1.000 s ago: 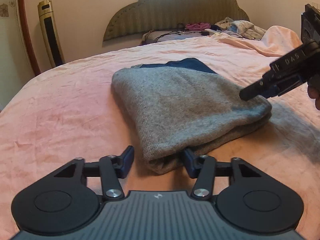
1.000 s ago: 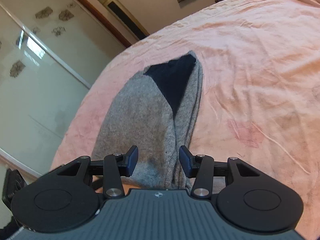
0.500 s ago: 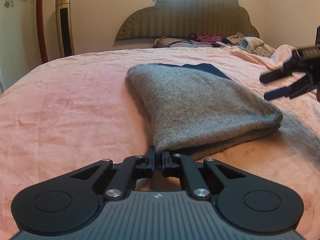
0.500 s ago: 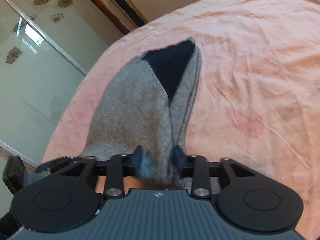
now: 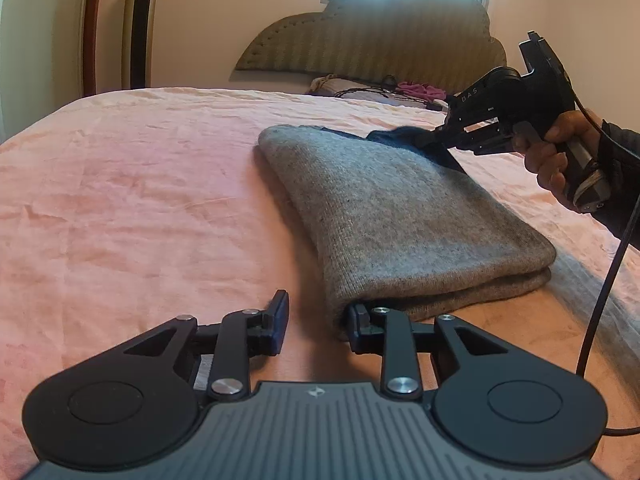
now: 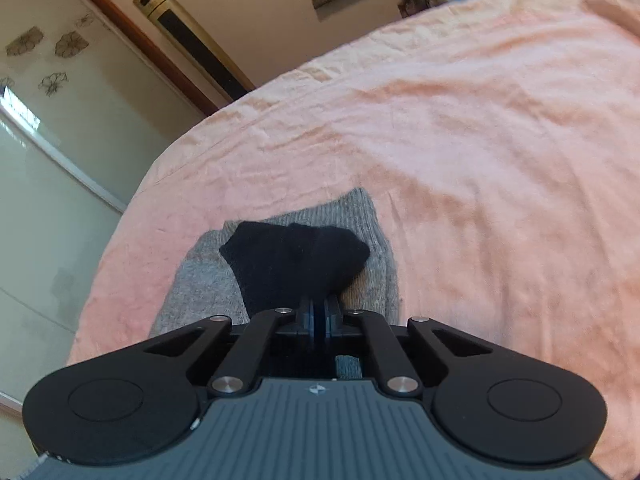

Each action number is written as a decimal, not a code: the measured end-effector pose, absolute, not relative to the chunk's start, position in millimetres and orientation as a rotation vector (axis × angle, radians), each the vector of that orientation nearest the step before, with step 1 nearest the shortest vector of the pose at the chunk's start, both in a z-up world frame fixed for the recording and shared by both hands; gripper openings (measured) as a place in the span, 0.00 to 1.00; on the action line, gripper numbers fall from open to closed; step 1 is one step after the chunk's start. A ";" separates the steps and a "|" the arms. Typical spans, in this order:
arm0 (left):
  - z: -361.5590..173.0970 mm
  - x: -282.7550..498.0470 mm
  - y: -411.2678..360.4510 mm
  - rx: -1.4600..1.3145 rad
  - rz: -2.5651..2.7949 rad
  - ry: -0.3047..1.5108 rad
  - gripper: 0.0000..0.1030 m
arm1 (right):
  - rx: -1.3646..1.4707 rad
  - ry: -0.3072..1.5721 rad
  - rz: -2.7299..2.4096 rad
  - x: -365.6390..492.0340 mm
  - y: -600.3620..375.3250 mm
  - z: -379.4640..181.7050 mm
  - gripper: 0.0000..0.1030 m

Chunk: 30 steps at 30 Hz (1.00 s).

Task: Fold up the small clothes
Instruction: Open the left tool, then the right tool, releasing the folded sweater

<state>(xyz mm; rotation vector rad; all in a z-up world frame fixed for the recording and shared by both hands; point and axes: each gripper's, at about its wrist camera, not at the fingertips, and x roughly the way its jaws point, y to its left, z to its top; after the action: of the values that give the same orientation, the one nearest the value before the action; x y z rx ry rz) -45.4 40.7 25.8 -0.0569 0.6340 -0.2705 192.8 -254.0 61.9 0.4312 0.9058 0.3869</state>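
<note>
A folded grey knit garment (image 5: 400, 216) lies on the pink bed sheet (image 5: 140, 200). A dark navy part (image 5: 400, 138) shows at its far end. My right gripper (image 5: 434, 138), held by a hand (image 5: 552, 160), is shut on that navy fabric and lifts it off the grey. In the right wrist view the navy fabric (image 6: 296, 260) bunches just ahead of the shut right gripper (image 6: 318, 310), over the grey knit (image 6: 192, 284). My left gripper (image 5: 318, 312) is at the garment's near corner, its jaws opening. One finger (image 5: 356, 320) touches the corner; the pads do not press on it.
A padded headboard (image 5: 372, 40) and a heap of clothes and cables (image 5: 400, 90) lie at the far end of the bed. A gold tower appliance (image 5: 140, 20) stands by the left wall. The right gripper's cable (image 5: 608, 280) hangs at the right. A glass panel (image 6: 48, 200) flanks the bed.
My right gripper left the garment's near end, moved to its far end and shut on the navy fabric. My left gripper shut half a second ago and now stands apart again.
</note>
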 end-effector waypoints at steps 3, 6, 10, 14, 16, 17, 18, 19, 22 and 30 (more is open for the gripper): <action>24.9 -44.9 40.0 -0.063 -0.307 0.635 0.47 | 0.449 0.892 0.347 197.5 -267.6 56.8 0.10; 27.4 -47.9 37.5 -0.041 -0.322 0.636 0.59 | 0.520 0.903 0.344 192.9 -278.4 34.4 0.10; 54.1 -65.8 42.3 -0.103 -0.363 0.540 0.59 | 0.629 0.787 0.264 164.9 -295.9 59.1 0.47; 81.0 -41.2 5.9 -0.031 -0.436 0.468 0.59 | 0.537 0.758 0.398 163.5 -269.1 92.0 0.48; 72.4 -13.1 -14.5 0.021 -0.456 0.520 0.59 | 0.489 0.774 0.471 174.2 -241.6 98.4 0.64; 62.6 2.0 -19.6 0.014 -0.461 0.582 0.59 | 0.466 0.787 0.489 181.4 -229.1 97.9 0.71; 49.5 16.0 -22.5 0.003 -0.475 0.671 0.59 | 0.442 0.821 0.489 190.2 -218.0 93.5 0.81; 36.7 20.4 -22.0 -0.006 -0.487 0.697 0.59 | 0.402 0.870 0.467 199.9 -210.2 85.0 0.82; 28.1 8.2 -14.2 -0.018 -0.507 0.628 0.59 | 0.273 0.878 0.421 204.6 -209.1 54.8 0.77; 25.8 9.8 -16.6 -0.016 -0.502 0.615 0.61 | 0.313 0.862 0.637 197.5 -162.8 109.7 0.71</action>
<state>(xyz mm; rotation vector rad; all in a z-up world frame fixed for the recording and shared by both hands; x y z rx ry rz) 9.8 -16.6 25.8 -0.0160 0.6148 -0.5018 197.5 -162.8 109.7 0.3130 0.8618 0.6373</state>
